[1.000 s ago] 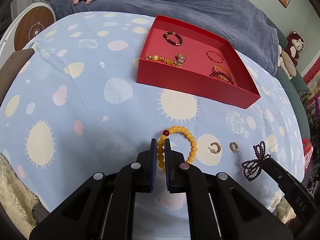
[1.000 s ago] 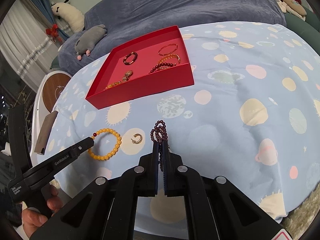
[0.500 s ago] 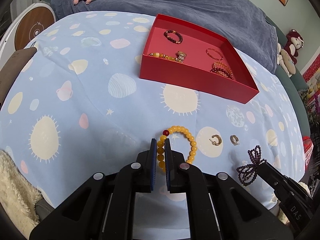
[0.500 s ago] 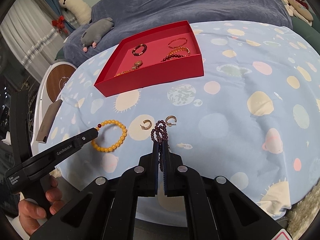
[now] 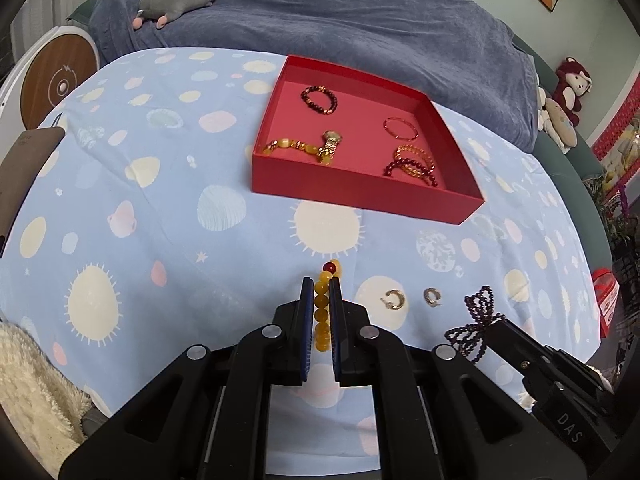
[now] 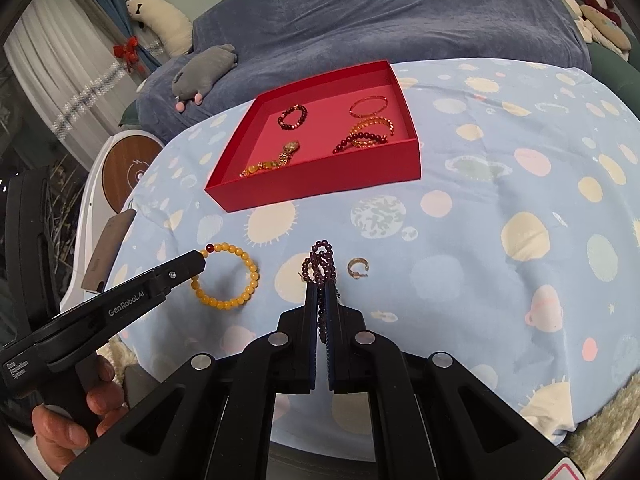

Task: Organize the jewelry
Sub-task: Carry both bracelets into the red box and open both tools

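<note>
A yellow bead bracelet [image 5: 322,312] with one red bead is clamped between the closed jaws of the left gripper [image 5: 321,282], on the near side of the red tray [image 5: 360,190] and apart from it, above the blue patterned cloth [image 5: 160,208]. A dark purple bead strand [image 6: 320,266] is pinched in the closed right gripper [image 6: 320,286], likewise on the near side of the tray. Two small hoop earrings [image 5: 394,300] are seen on the cloth between the two grippers, and several bracelets [image 5: 319,99] are already laid inside the tray.
</note>
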`<state>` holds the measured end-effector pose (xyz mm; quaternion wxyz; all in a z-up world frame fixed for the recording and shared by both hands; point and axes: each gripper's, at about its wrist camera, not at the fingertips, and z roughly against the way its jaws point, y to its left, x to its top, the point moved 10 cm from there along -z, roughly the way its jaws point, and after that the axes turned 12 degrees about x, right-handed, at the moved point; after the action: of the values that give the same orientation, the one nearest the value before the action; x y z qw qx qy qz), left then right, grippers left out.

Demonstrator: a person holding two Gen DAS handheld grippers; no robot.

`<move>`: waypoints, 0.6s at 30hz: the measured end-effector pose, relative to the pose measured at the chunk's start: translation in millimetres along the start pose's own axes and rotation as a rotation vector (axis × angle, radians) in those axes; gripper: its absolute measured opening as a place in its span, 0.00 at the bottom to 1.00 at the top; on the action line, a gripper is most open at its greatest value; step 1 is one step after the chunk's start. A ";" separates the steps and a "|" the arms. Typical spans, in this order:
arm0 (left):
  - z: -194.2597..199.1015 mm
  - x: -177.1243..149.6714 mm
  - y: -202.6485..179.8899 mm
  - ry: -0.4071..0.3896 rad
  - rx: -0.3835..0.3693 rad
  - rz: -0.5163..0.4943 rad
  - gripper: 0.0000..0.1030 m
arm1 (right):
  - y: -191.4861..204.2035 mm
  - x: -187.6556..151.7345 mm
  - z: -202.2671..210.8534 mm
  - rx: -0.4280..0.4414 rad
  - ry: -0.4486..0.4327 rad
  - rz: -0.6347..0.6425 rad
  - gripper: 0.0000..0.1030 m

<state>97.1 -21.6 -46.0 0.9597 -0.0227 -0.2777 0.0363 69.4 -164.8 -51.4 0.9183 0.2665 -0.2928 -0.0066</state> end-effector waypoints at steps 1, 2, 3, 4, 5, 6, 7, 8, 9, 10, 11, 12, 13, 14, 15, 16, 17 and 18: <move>1.6 1.6 -1.4 -0.003 -0.004 -0.001 0.07 | 0.1 1.6 0.5 0.001 -0.001 -0.001 0.04; 4.0 4.4 -3.6 -0.008 -0.009 -0.002 0.07 | 0.7 3.6 0.8 0.005 -0.002 -0.006 0.04; 5.7 6.5 -5.3 -0.011 -0.014 -0.004 0.07 | 1.4 5.3 1.3 0.010 -0.004 -0.010 0.04; 7.2 8.5 -6.6 -0.015 -0.017 -0.007 0.07 | 2.2 7.6 1.7 0.014 -0.007 -0.013 0.04; 9.1 11.8 -8.2 -0.020 -0.020 -0.009 0.07 | 3.7 10.5 2.3 0.016 -0.012 -0.012 0.04; 9.4 13.9 -9.1 -0.021 -0.025 -0.009 0.07 | 4.8 13.6 2.7 0.017 -0.016 -0.009 0.04; 9.9 17.0 -10.3 -0.021 -0.031 -0.008 0.07 | 5.6 17.0 2.7 0.017 -0.019 -0.006 0.04; 10.3 19.6 -11.4 -0.019 -0.036 -0.005 0.07 | 6.3 20.6 2.9 0.018 -0.023 -0.003 0.04; 10.3 22.0 -12.3 -0.018 -0.040 -0.003 0.07 | 7.1 25.0 3.0 0.020 -0.028 0.000 0.04; 10.5 26.1 -13.7 -0.020 -0.044 -0.004 0.07 | 7.2 28.1 3.4 0.021 -0.032 0.002 0.04; 10.8 29.4 -14.5 -0.025 -0.044 -0.006 0.07 | 8.0 33.9 3.9 0.023 -0.040 0.006 0.04; 11.0 34.2 -16.1 -0.031 -0.046 -0.009 0.07 | 9.1 40.2 4.2 0.025 -0.046 0.011 0.04; 11.2 38.3 -17.3 -0.035 -0.048 -0.012 0.07 | 9.6 44.4 4.2 0.026 -0.051 0.014 0.04; 11.5 44.5 -18.8 -0.042 -0.049 -0.015 0.07 | 10.4 52.0 4.3 0.029 -0.058 0.018 0.04; 11.9 51.5 -20.7 -0.048 -0.055 -0.015 0.07 | 11.0 59.0 3.9 0.035 -0.064 0.019 0.04; 12.2 57.4 -22.2 -0.053 -0.061 -0.017 0.07 | 11.5 64.8 3.2 0.039 -0.070 0.019 0.04; 12.8 65.9 -24.9 -0.063 -0.064 -0.019 0.07 | 12.4 73.2 2.3 0.041 -0.077 0.023 0.04; 13.5 73.2 -27.0 -0.071 -0.067 -0.022 0.07 | 13.5 81.2 0.9 0.043 -0.083 0.029 0.04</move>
<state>153.2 -42.2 6.0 0.9483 -0.0505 -0.3129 0.0170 134.3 -167.2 -0.7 0.8994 0.2814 -0.3344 0.0019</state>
